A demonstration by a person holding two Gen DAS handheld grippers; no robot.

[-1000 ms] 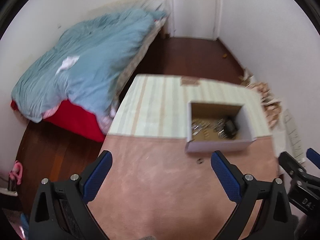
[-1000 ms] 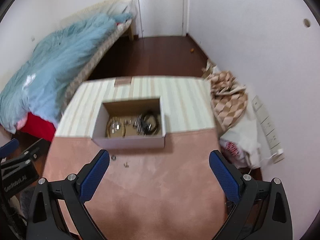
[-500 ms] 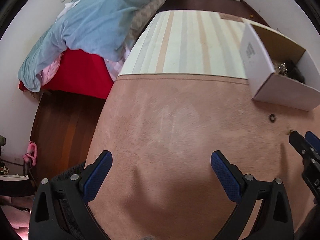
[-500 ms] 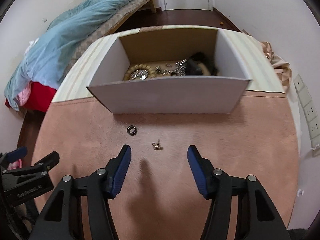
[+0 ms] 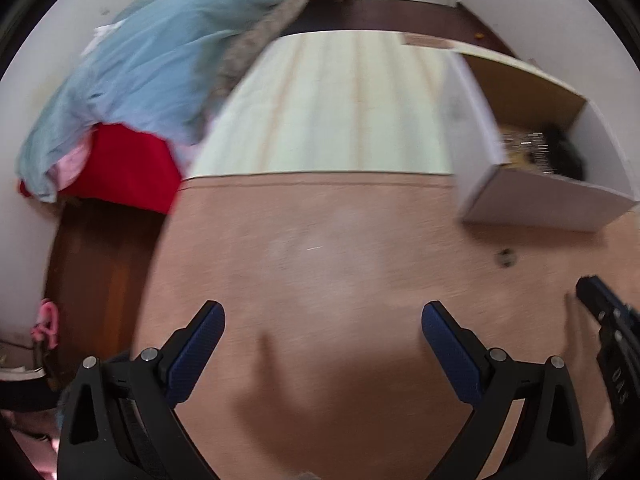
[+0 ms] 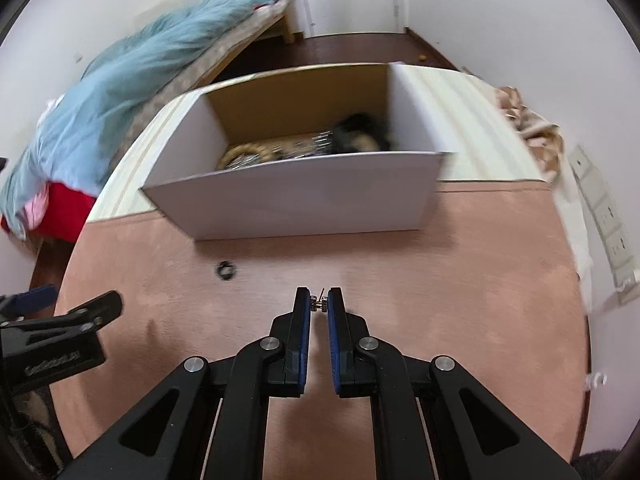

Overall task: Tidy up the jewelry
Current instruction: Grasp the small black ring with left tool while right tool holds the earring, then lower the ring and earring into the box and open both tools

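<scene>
Pink suede-like cloth (image 6: 460, 280) covered the near half of the table, with a pale striped runner (image 5: 340, 108) beyond it. Nearest the camera, the right gripper (image 6: 319, 305) had its blue pads (image 6: 305, 320) drawn nearly together, pinching a small metal earring (image 6: 319, 303) just above the cloth. To its left, the left gripper (image 5: 323, 320) hovered over bare cloth with its jaws spread wide and nothing between them. A small dark ring (image 6: 226, 270) lay on the cloth between the earring and the white cardboard box (image 6: 304, 196). The box straddled the cloth's far edge and held a blurred tangle of jewelry (image 6: 280, 150), including a beaded bracelet and something black. Farther back stood a bed with a light blue duvet (image 5: 160, 56).
</scene>
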